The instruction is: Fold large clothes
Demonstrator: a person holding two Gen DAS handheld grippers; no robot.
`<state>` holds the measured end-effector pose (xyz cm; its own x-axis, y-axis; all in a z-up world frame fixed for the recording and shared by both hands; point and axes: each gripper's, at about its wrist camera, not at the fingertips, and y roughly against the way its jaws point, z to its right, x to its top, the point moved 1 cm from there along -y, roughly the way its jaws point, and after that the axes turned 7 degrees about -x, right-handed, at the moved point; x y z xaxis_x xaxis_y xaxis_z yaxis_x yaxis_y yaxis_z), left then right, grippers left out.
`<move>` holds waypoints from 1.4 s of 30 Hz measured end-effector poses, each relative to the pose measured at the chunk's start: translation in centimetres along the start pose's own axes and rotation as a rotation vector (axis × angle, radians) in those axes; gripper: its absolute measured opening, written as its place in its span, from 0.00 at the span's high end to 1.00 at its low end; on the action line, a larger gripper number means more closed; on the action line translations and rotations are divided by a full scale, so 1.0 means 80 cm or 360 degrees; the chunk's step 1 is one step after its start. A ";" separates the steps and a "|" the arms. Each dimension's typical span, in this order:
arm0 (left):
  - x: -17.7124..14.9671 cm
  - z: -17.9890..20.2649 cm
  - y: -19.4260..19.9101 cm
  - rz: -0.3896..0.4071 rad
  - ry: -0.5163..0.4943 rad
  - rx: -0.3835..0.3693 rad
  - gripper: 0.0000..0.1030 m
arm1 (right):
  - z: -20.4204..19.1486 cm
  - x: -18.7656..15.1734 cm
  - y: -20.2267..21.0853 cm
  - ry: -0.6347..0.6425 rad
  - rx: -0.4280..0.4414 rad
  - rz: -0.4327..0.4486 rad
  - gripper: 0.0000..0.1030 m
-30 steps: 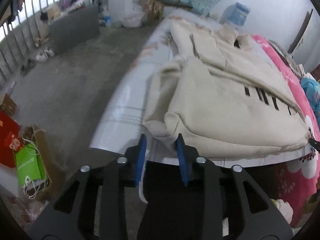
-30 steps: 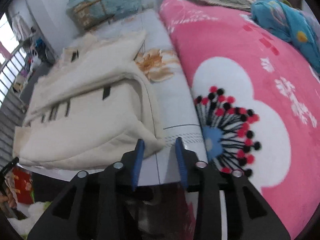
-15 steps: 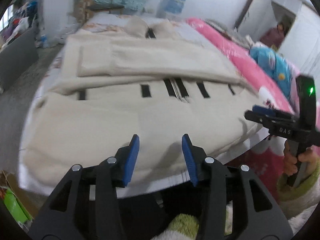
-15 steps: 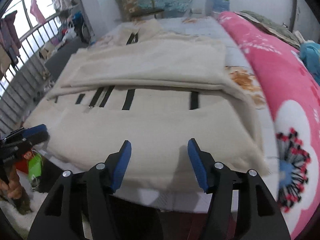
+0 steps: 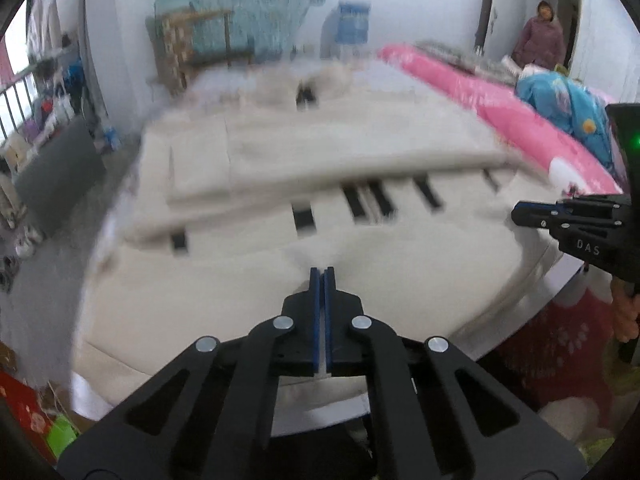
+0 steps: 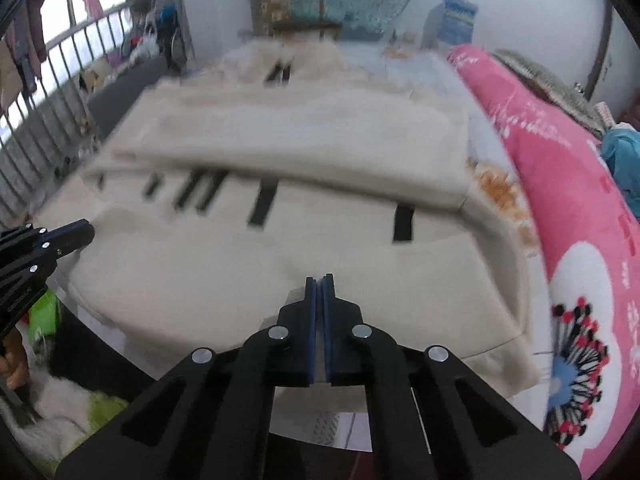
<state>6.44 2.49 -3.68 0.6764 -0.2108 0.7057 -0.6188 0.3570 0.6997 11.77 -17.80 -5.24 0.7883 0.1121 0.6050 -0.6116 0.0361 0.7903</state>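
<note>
A large cream garment with short black stripes (image 5: 248,264) lies spread on the bed, its upper part folded down across the middle; it also shows in the right wrist view (image 6: 280,256). My left gripper (image 5: 323,270) is shut above the garment's near hem, with no cloth visible between its jaws. My right gripper (image 6: 319,278) is likewise shut above the near hem, further right. Each gripper appears in the other's view: the right one (image 5: 520,214) at the right edge, the left one (image 6: 82,234) at the left edge. Both views are motion-blurred.
A pink flowered blanket (image 6: 580,208) covers the bed's right side, with a blue bundle (image 5: 568,104) on it. A wooden chair (image 6: 296,4) stands beyond the bed. A railing (image 6: 48,92) and floor clutter lie left. A person (image 5: 540,36) stands in a doorway.
Both grippers were open half a second ago and are now shut. Both swung from the garment's outer corners toward the middle of its near hem.
</note>
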 end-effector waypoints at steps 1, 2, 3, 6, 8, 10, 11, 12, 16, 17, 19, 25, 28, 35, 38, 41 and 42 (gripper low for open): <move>0.008 0.000 0.008 0.0042 -0.0009 0.0006 0.99 | 0.002 0.007 0.009 -0.0013 -0.0001 0.0043 0.97; 0.016 0.000 0.013 0.0081 -0.0020 0.0013 0.99 | 0.003 0.015 0.020 -0.0030 -0.0015 0.0107 0.97; 0.022 -0.001 0.012 0.0094 -0.0029 0.0023 0.99 | 0.004 0.019 0.023 -0.0036 -0.0017 0.0126 0.97; 0.020 -0.007 -0.021 0.0007 -0.0032 0.0048 0.99 | 0.003 0.025 0.001 -0.0047 -0.0028 0.0099 0.97; 0.009 -0.013 -0.045 -0.0084 0.0012 0.0025 0.98 | 0.002 0.020 -0.024 -0.0057 -0.0024 0.0044 0.97; -0.001 -0.017 -0.058 -0.0103 0.0031 0.0017 0.97 | 0.000 0.011 -0.045 -0.0038 -0.0048 0.0007 0.97; -0.002 -0.017 -0.057 -0.0092 0.0025 0.0027 0.95 | -0.001 0.006 -0.052 -0.0037 -0.0054 -0.0001 0.97; -0.003 -0.017 -0.057 -0.0088 0.0020 0.0027 0.94 | -0.002 0.005 -0.050 -0.0033 -0.0060 0.0020 0.97; -0.004 -0.026 -0.059 -0.0058 0.0074 -0.0011 0.92 | -0.002 0.006 -0.052 -0.0022 -0.0075 0.0021 0.96; -0.002 -0.028 -0.060 -0.0059 0.0084 -0.0023 0.90 | -0.002 0.007 -0.052 -0.0017 -0.0081 0.0016 0.93; 0.002 -0.036 -0.059 -0.0067 0.0112 -0.0038 0.85 | 0.000 0.009 -0.050 -0.0012 -0.0096 0.0001 0.83; 0.000 -0.085 -0.010 0.0032 0.0214 0.0089 0.74 | 0.049 0.013 -0.021 -0.0135 -0.0205 0.0043 0.56; -0.004 -0.116 0.005 0.0033 0.0247 0.0262 0.70 | 0.078 0.011 -0.023 -0.0160 -0.0291 0.0010 0.55; -0.016 -0.165 -0.017 -0.0110 0.0390 0.0400 0.70 | 0.122 0.010 -0.056 -0.0288 -0.0159 -0.0114 0.55; -0.017 -0.170 -0.020 -0.0119 0.0428 0.0407 0.69 | 0.121 0.016 -0.056 -0.0252 -0.0152 -0.0114 0.55; -0.018 -0.173 -0.019 -0.0120 0.0455 0.0409 0.68 | 0.118 0.021 -0.057 -0.0240 -0.0112 -0.0121 0.55; -0.018 -0.174 -0.019 -0.0123 0.0459 0.0410 0.68 | 0.118 0.023 -0.058 -0.0235 -0.0101 -0.0126 0.55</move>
<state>11.98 14.90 -7.31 0.7868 0.0492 0.6153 -0.6167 0.1024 0.7805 16.69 -27.16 -6.90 0.8326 -0.0408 0.5523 -0.5465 0.1018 0.8313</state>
